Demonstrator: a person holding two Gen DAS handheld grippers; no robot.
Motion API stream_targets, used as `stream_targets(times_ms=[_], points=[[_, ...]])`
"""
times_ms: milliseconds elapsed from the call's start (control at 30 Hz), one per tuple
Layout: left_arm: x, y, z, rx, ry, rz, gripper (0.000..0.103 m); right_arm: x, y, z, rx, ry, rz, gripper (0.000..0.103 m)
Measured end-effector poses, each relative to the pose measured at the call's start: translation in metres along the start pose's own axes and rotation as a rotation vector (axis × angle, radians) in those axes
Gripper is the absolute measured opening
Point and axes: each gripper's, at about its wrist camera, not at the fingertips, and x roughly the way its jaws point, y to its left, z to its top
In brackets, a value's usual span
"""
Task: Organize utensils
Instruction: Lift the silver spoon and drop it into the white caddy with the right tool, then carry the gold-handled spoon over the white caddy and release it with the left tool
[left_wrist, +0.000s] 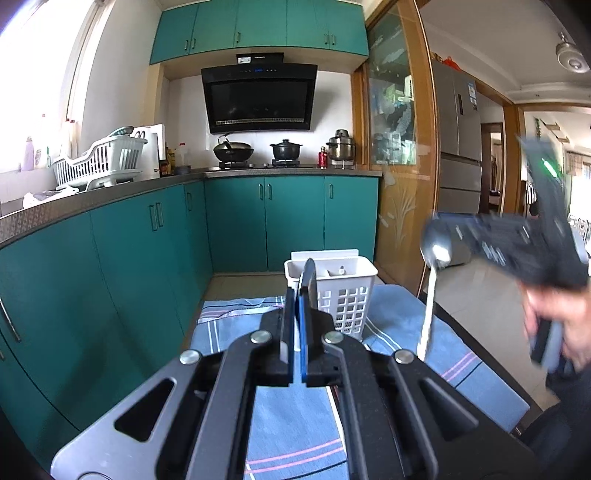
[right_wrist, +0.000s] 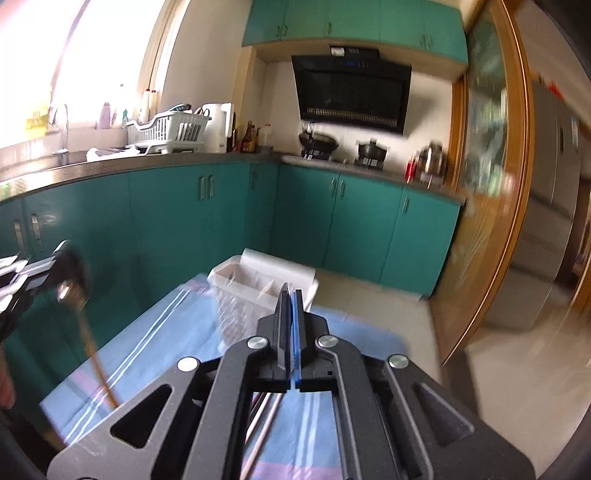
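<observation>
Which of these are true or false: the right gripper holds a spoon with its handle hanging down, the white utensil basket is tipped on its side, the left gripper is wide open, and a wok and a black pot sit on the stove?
1. The right gripper holds a white-handled spoon with its handle hanging down. True.
2. The white utensil basket is tipped on its side. False: it stands upright on the blue striped cloth.
3. The left gripper is wide open. False: its fingers are closed, and the right wrist view shows it holding a brown-handled spoon.
4. A wok and a black pot sit on the stove under the range hood. True.
</observation>
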Motion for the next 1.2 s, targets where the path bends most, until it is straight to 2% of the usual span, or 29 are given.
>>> stream_targets(times_ms=[167, 267, 467, 633, 667, 733, 767, 900, 933, 1000, 1100, 1200], points=[[0.015, 0.013, -0.007, -0.016, 0.011, 0.011, 0.002, 0.051, -0.005, 0.051, -0.052, -0.063, -0.115, 0.002], [0.02, 0.02, -0.009, -0.033, 0.019, 0.009, 0.002, 0.084, -0.005, 0.061, -0.071, -0.083, -0.19, 0.002], [0.026, 0.033, -0.011, -0.054, 0.031, 0.018, 0.002, 0.143, 0.007, 0.035, -0.136, -0.077, -0.331, 0.002], [0.028, 0.037, -0.012, -0.06, 0.037, 0.016, 0.002, 0.159, 0.014, -0.006, -0.14, -0.035, -0.346, 0.002], [0.028, 0.037, -0.011, -0.058, 0.038, 0.016, 0.002, 0.157, 0.013, -0.014, -0.132, -0.029, -0.355, 0.006], [0.028, 0.036, -0.011, -0.057, 0.037, 0.014, 0.002, 0.145, 0.013, -0.026, -0.101, -0.012, -0.346, 0.042], [0.027, 0.033, -0.012, -0.056, 0.036, 0.014, 0.002, 0.139, 0.013, -0.03, -0.09, -0.018, -0.345, 0.071], [0.029, 0.032, -0.013, -0.053, 0.044, 0.016, 0.002, 0.089, 0.007, -0.043, -0.03, -0.055, -0.278, 0.076], [0.03, 0.031, -0.014, -0.05, 0.047, 0.018, 0.002, 0.069, 0.001, -0.049, 0.011, -0.057, -0.234, 0.077], [0.031, 0.03, -0.014, -0.046, 0.047, 0.022, 0.002, 0.044, -0.003, -0.06, 0.074, -0.035, -0.169, 0.086], [0.033, 0.028, -0.014, -0.04, 0.048, 0.025, 0.002, 0.002, -0.011, -0.093, 0.191, -0.011, -0.057, 0.095], [0.034, 0.024, -0.015, -0.032, 0.054, 0.03, 0.002, -0.022, -0.01, -0.128, 0.249, 0.012, -0.027, 0.096]])
